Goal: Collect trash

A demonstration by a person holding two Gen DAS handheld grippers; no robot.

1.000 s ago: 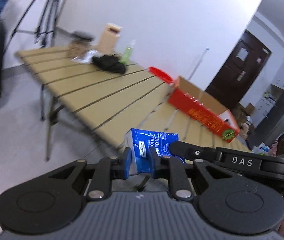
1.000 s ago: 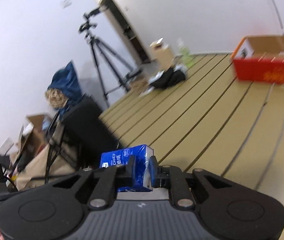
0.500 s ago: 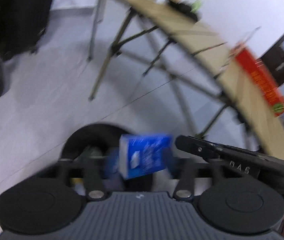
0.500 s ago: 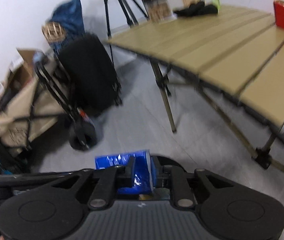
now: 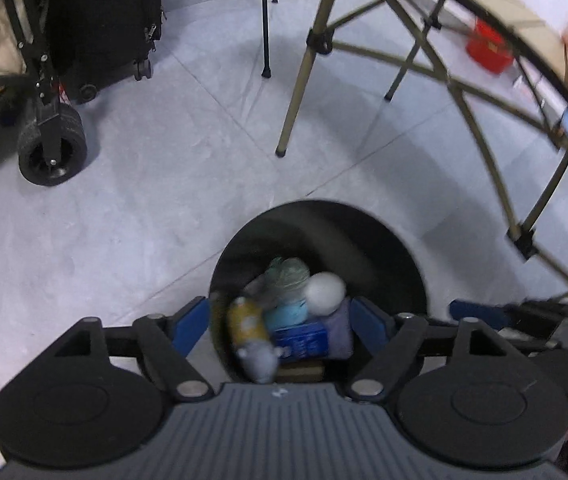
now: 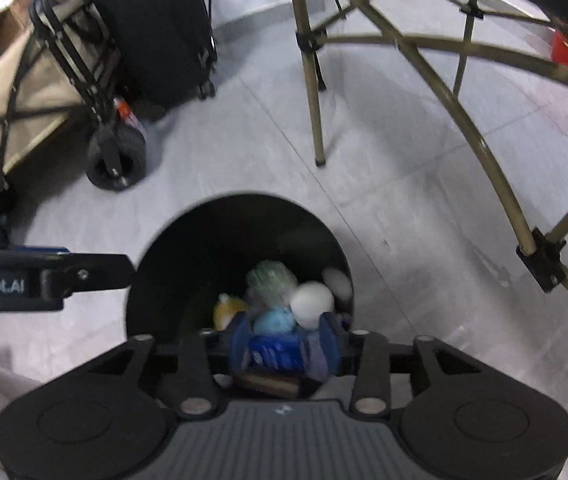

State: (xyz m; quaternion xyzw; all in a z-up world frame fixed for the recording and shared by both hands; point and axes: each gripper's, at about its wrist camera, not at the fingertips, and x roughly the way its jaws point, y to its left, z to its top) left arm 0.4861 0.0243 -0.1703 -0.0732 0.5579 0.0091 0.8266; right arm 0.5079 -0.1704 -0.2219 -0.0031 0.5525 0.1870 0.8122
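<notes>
A black round trash bin (image 5: 387, 240) stands on the grey floor, also in the right wrist view (image 6: 164, 264). The blue carton (image 5: 301, 340) lies inside it among other trash: a yellow bottle (image 5: 246, 320), a white ball (image 5: 323, 290), a green wad (image 5: 287, 274). My left gripper (image 5: 282, 318) is open wide above the bin. My right gripper (image 6: 285, 346) is open above the bin, with the blue carton (image 6: 274, 352) showing below between its fingers.
A folding table's legs (image 5: 295, 80) stand beyond the bin. A black suitcase (image 5: 100, 20) and a wheeled cart (image 5: 50, 148) stand at the left. The left gripper's body (image 6: 44, 276) shows at left in the right wrist view.
Both grippers swung down from the table to over the bin. Both opened, and the blue carton dropped into the bin.
</notes>
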